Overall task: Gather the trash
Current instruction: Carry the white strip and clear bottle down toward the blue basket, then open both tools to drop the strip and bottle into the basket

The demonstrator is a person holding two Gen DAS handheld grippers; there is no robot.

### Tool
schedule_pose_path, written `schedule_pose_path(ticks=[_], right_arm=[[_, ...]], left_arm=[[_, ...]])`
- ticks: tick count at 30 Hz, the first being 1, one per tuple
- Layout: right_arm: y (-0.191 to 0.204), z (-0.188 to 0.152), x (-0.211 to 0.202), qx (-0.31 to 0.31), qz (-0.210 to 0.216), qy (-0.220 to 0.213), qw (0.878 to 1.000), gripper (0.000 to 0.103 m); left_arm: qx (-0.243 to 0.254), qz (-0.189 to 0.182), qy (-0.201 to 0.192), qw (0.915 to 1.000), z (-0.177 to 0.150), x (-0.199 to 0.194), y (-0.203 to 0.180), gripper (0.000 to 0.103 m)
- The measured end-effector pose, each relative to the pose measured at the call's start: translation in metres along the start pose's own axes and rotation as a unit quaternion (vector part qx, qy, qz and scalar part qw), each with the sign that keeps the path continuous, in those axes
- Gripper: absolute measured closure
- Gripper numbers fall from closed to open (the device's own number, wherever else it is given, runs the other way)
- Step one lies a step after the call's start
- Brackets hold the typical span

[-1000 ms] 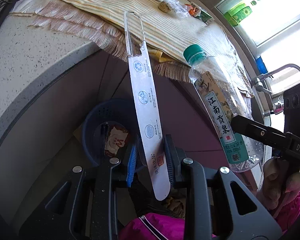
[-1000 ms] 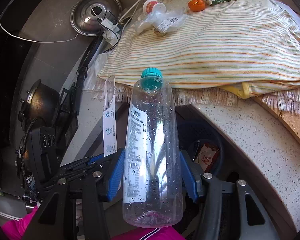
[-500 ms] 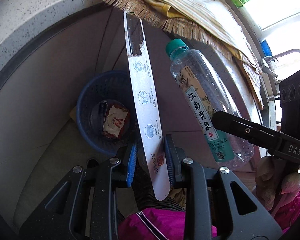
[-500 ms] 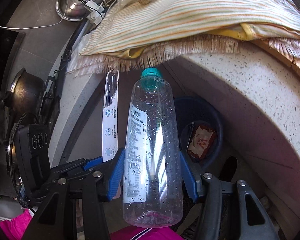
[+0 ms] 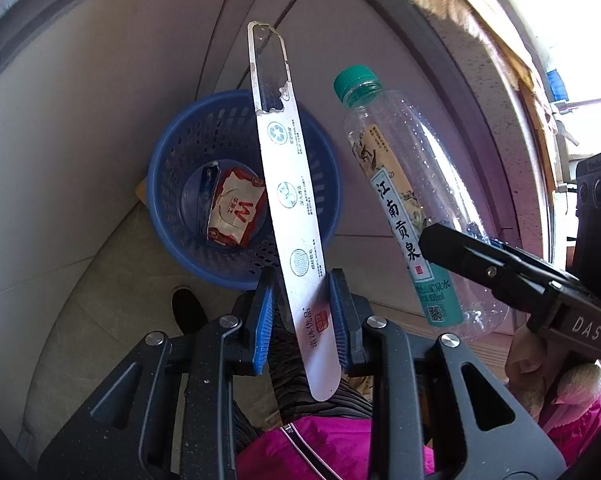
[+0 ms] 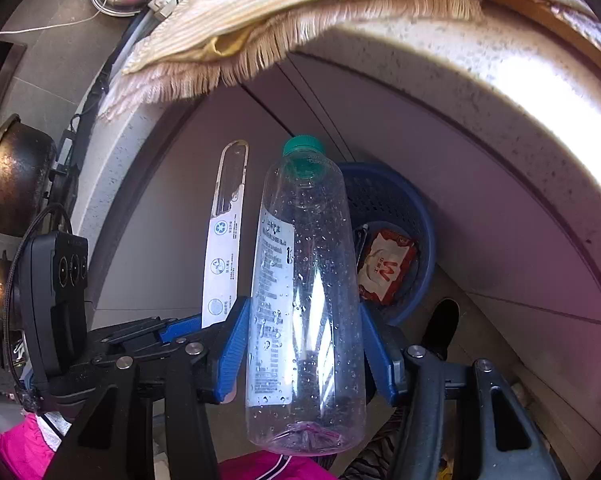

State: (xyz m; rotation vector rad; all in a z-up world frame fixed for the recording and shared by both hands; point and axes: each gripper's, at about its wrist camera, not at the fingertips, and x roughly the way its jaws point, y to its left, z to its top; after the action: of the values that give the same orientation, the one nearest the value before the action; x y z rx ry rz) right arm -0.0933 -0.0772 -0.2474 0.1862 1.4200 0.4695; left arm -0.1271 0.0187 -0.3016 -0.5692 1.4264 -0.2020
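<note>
Left tool (image 5: 300,320) grips card strip (image 5: 288,184), bottle (image 6: 304,300) beside, above basket (image 5: 180,152)

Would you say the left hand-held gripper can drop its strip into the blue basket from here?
Probably yes: the left hand-held gripper holds the packaging strip above the open blue basket, with nothing between.

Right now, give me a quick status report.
Left gripper shut on long white cardboard strip. Right gripper shut on clear plastic bottle, green cap on. Blue plastic basket below, red wrapper inside. Nothing in the way.
</note>
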Motion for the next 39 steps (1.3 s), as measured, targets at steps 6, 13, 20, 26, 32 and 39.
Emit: schedule_pose_path(ticks=[6,13,20,26,32,39], right_arm=[[0.001,-0.002,0.020,0.000,-0.017,0.011,1.000,0.047],[-0.003,0.000,0.044,-0.002,-0.042,0.022,0.999,0.047],[-0.008,0.001,0.057,-0.010,-0.058,0.025,0.998,0.047],[-0.010,0.006,0.064,-0.019,-0.075,0.024,0.997,0.047],[-0.012,0.010,0.066,-0.029,-0.087,0.023,0.996,0.046],[-0.008,0.009,0.062,-0.032,-0.090,0.024,0.995,0.045]], left_arm=[[-0.004,0.009,0.017,0.9998,0.002,0.016,0.008,0.078],[-0.010,0.018,0.034,0.9992,0.006,0.034,0.013,0.078],[-0.017,0.030,0.045,0.9984,0.013,0.053,0.018,0.078],[-0.022,0.043,0.052,0.9975,0.018,0.058,0.012,0.077],[-0.026,0.056,0.056,0.9965,0.024,0.063,0.012,0.071],[-0.028,0.067,0.047,0.9963,0.028,0.060,0.019,0.061]])
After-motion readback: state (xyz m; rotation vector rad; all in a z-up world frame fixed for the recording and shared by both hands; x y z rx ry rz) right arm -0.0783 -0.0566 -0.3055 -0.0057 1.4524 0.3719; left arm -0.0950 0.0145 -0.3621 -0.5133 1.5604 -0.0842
